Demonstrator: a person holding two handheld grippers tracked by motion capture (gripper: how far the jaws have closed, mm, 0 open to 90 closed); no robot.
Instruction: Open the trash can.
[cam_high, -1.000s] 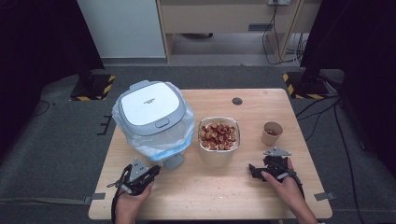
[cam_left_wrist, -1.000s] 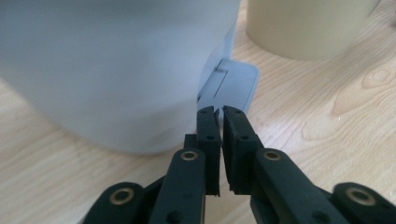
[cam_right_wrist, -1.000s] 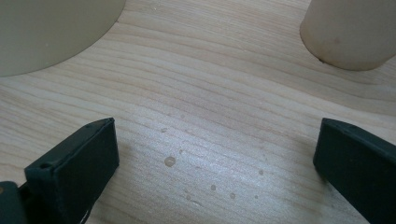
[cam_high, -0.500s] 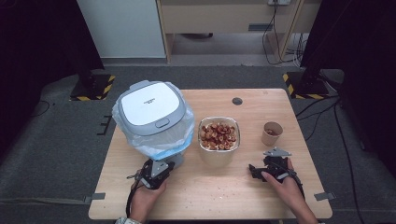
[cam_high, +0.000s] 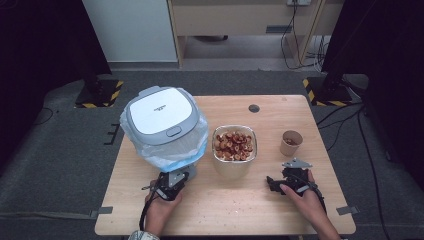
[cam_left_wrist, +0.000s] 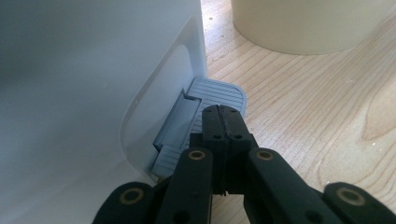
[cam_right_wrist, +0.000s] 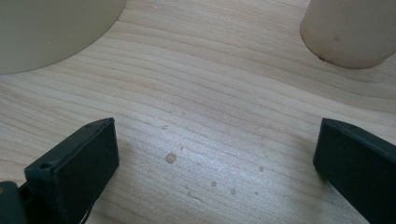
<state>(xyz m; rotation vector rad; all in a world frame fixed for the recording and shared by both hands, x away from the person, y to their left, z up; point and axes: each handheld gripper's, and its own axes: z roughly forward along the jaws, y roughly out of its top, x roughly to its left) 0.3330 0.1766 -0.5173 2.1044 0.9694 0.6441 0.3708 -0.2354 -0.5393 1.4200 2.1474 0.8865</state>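
A white bin (cam_high: 159, 120) with a closed lid and a blue bag liner stands at the table's left. My left gripper (cam_high: 176, 179) lies at the bin's base, held by a hand. In the left gripper view its jaws are shut with nothing between them, and the left gripper (cam_left_wrist: 223, 113) rests its tips over the grey ribbed foot pedal (cam_left_wrist: 220, 92) at the foot of the white bin wall (cam_left_wrist: 84, 93). My right gripper (cam_high: 286, 179) sits on the table at the front right. In its own view the right gripper (cam_right_wrist: 215, 140) stands open over bare wood.
A cream bowl (cam_high: 235, 146) of small red fruits stands mid-table, and a paper cup (cam_high: 291, 142) to its right. The bowl's side (cam_right_wrist: 46, 28) and the cup's base (cam_right_wrist: 350, 28) lie beyond the right jaws. The wooden table (cam_high: 225, 210) has dark floor around it.
My left gripper has moved right and forward, from the table's front left up to the bin's foot pedal. The right gripper has stayed in place.
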